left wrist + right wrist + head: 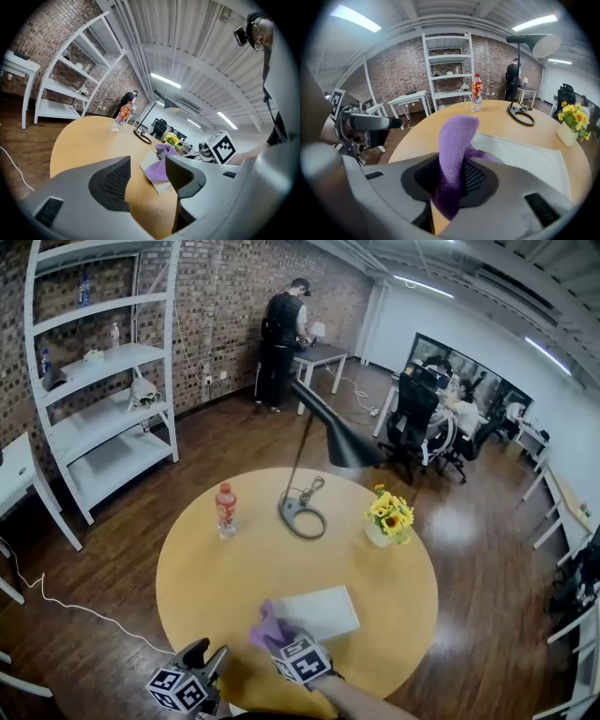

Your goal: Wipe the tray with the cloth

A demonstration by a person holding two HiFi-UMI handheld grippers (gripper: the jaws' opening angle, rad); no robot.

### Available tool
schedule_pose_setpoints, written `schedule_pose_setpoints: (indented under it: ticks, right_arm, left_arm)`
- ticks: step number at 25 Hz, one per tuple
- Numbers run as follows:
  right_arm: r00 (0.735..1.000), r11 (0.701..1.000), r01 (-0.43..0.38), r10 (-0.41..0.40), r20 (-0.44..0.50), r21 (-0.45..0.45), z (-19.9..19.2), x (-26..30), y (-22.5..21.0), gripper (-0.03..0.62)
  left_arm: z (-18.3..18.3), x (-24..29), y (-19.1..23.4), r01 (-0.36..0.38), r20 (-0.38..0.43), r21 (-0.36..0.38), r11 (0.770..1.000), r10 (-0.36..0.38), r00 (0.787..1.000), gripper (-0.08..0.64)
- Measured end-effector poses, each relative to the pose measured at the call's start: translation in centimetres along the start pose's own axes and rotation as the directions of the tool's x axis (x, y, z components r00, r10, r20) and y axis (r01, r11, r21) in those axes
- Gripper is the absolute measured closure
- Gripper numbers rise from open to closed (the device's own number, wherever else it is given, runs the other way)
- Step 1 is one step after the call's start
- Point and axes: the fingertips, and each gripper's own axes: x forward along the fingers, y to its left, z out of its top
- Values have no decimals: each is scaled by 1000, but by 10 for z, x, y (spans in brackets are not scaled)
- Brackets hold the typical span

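A flat white tray (323, 610) lies on the near part of the round yellow table (225, 573). My right gripper (279, 639) is shut on a purple cloth (266, 622), which hangs over the tray's near left corner. In the right gripper view the cloth (457, 140) stands up from between the jaws of the right gripper (450, 180), with the tray (525, 159) just beyond. My left gripper (202, 655) hovers at the table's near edge, left of the tray. Its jaws stand apart with nothing between them in the left gripper view (147, 176), and the cloth (159, 169) shows past them.
A red-labelled bottle (225, 510), a black desk lamp (302, 517) and a vase of sunflowers (389, 518) stand on the table's far half. White shelving (103, 381) lines the brick wall at the left. People work at desks far back.
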Motion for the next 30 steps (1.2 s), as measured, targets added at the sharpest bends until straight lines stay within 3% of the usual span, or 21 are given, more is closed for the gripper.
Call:
schedule_pose_setpoints:
  ticks: [4, 6, 10, 12, 15, 19, 22, 26, 30]
  right_arm:
    - [997, 996, -74, 75, -11, 59, -16, -8, 12, 494]
    - [996, 995, -89, 90, -28, 44, -24, -13, 13, 492]
    - [991, 980, -98, 80, -105, -174, -37, -21, 16, 494]
    - [991, 966, -121, 104, -85, -227, -32, -26, 14, 494]
    - [994, 979, -95, 104, 43, -178, 3, -33, -8, 494]
    - [986, 1000, 14, -10, 167, -27, 58, -20, -48, 494]
    - [991, 998, 36, -42, 125, 47, 70, 9, -52, 494]
    - [995, 999, 31, -29, 95, -21, 66, 32, -39, 494]
    - [996, 999, 37, -37, 82, 8, 54, 28, -61, 494]
  left_arm:
    - [-7, 17, -20, 40, -2, -7, 999, -40, 999, 336]
    - [-9, 22, -29, 51, 2, -13, 999, -51, 999, 336]
    - [-9, 28, -38, 64, -1, -2, 998, -64, 998, 336]
    - [-6, 28, -40, 67, 2, 16, 998, -67, 998, 336]
    - [6, 26, -41, 66, 17, 47, 997, -67, 998, 336]
    - [13, 16, -42, 43, 28, 54, 998, -44, 999, 336]
    - [12, 7, -44, 26, 15, 64, 998, -27, 1000, 336]
    - [5, 3, -46, 7, -14, 78, 997, -6, 1000, 336]
    - [-4, 13, -43, 10, -38, 72, 997, -7, 999, 336]
